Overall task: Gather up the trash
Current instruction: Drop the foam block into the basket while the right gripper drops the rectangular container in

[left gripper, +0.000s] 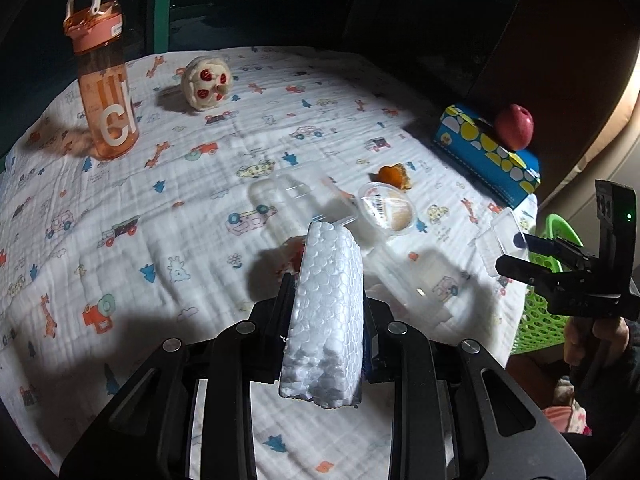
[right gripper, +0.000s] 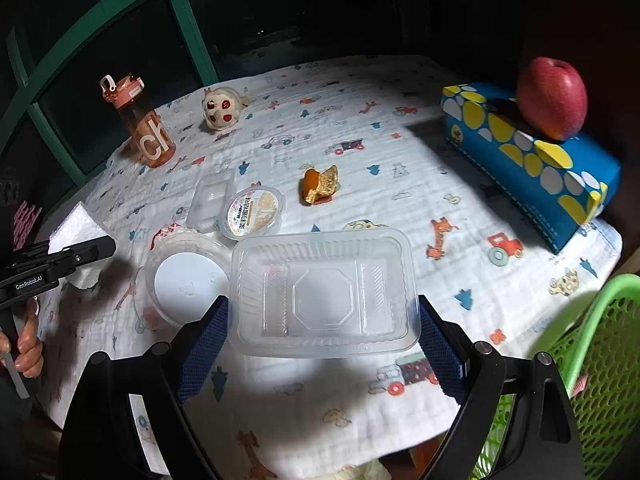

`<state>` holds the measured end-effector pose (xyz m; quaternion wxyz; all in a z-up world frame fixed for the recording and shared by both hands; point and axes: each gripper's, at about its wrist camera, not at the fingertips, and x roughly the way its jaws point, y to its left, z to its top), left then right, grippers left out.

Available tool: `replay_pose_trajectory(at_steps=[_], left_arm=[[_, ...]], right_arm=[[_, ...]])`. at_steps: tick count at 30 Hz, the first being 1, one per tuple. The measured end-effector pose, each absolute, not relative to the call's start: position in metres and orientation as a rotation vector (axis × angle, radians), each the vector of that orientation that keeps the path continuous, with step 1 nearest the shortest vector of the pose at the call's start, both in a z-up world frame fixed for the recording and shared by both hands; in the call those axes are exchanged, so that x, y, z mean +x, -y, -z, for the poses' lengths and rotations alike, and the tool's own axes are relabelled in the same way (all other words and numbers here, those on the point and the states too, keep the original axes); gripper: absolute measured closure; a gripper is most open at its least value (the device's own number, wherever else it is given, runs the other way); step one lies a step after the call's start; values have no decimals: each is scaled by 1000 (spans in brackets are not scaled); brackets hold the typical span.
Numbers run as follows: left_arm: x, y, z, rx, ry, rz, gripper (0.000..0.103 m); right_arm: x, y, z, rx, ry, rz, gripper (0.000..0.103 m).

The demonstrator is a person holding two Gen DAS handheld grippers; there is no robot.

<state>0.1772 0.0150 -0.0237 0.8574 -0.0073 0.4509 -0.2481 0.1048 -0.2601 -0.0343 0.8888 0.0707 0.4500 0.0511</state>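
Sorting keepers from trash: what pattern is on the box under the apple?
Blue box with yellow and white dots; clearest in the right wrist view.

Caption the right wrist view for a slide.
Right gripper holds a clear plastic tray above the patterned tablecloth, green basket at right.

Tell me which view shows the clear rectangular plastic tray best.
The right wrist view: the clear tray fills the centre, whole, between the right claw's fingers. The left wrist view catches only a sliver of it, edge-on near the table's right edge at that claw.
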Motion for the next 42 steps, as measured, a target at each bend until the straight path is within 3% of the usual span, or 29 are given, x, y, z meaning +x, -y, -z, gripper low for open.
replay_pose_trajectory(at_steps=[15,27,42], left_arm=[[134,110,-2,78,-921,714,76],[101,217,-9,160,-922,848,76],[72,314,-3,264,-957,968,76]], right_arm=[[7,372,7,233,-881,94,17],[-55,476,28,323,-898,307,16],[-76,516,25,381,-817,347,12]])
